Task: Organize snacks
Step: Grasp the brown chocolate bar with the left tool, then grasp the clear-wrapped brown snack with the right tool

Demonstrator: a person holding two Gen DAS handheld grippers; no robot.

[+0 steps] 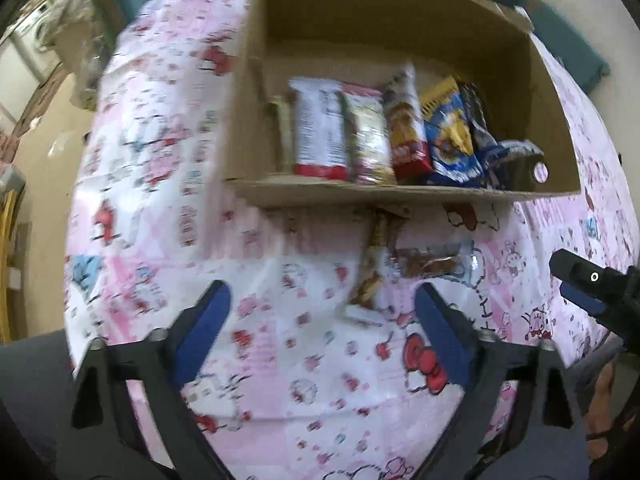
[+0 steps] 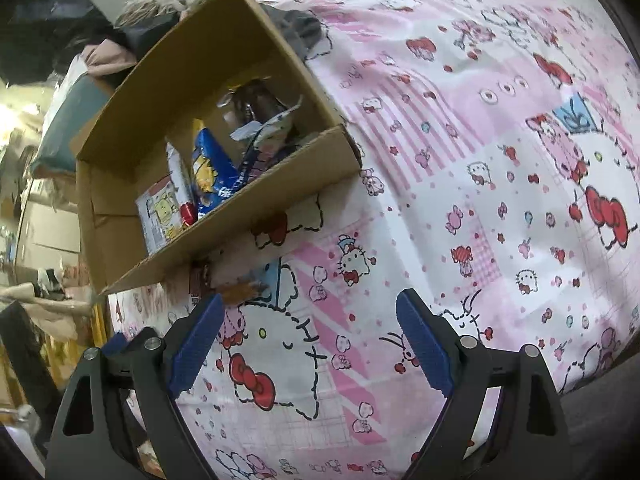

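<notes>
1. On a pink cartoon-print cloth (image 1: 304, 364): open cardboard box (image 1: 400, 194) holding a row of upright snack packets (image 1: 384, 132), among them a white-and-red packet (image 1: 320, 132) and a blue-and-yellow bag (image 1: 450, 140).
2. Just outside the box's near wall: two loose snacks, a clear packet of brown pieces (image 1: 430, 262) beside a long brown-patterned wrapper (image 1: 372, 276).
3. Near these, above the cloth: left gripper (image 1: 322, 336), blue pads spread wide, holding nothing.
4. Further right: right gripper (image 2: 310, 346), likewise spread and empty, over bare cloth.

Snack packets (image 1: 384, 136) upright in cardboard box (image 1: 400, 194)
</notes>
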